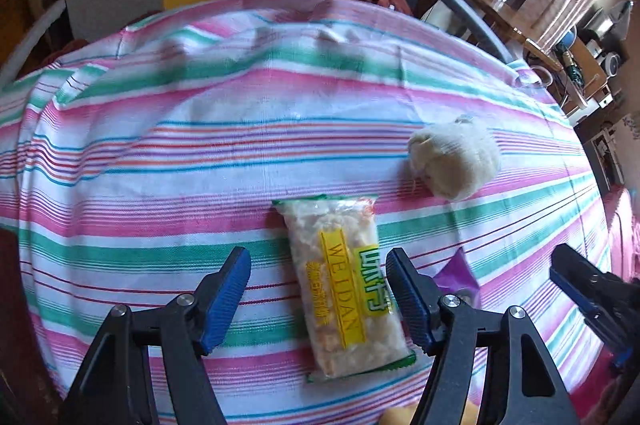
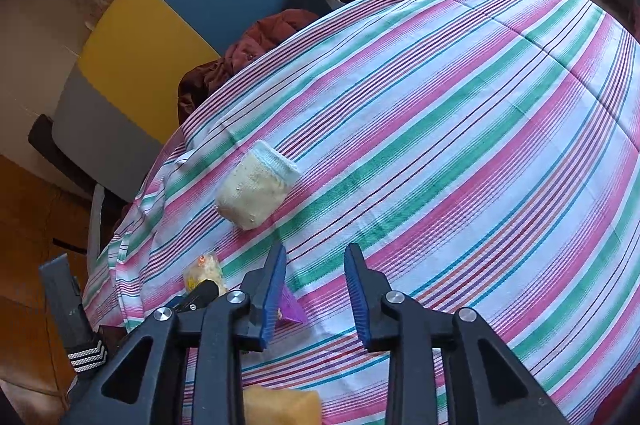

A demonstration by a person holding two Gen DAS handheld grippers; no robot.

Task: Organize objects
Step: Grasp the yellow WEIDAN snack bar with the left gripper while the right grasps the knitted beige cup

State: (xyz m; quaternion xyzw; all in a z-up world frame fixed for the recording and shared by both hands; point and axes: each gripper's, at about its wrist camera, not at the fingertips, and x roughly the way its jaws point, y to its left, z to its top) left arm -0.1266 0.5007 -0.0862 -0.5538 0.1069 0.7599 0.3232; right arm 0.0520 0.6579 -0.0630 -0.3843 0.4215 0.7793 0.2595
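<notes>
Left gripper (image 1: 318, 299) spread, snack packet (image 1: 344, 289) lay flat between jaws on striped bench (image 1: 160, 153), pads not yet pressed. Packet best squeezed across narrow middle. Right gripper (image 2: 316, 299) parted slightly, nothing pinched. Rolled sock (image 1: 454, 161) near; purple wrapper (image 1: 456, 273) just beside right jaw.

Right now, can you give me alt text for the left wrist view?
The left gripper hangs open over a clear snack packet lying between its blue fingers on a striped tablecloth. A rolled cream sock lies beyond, to the right.
</notes>
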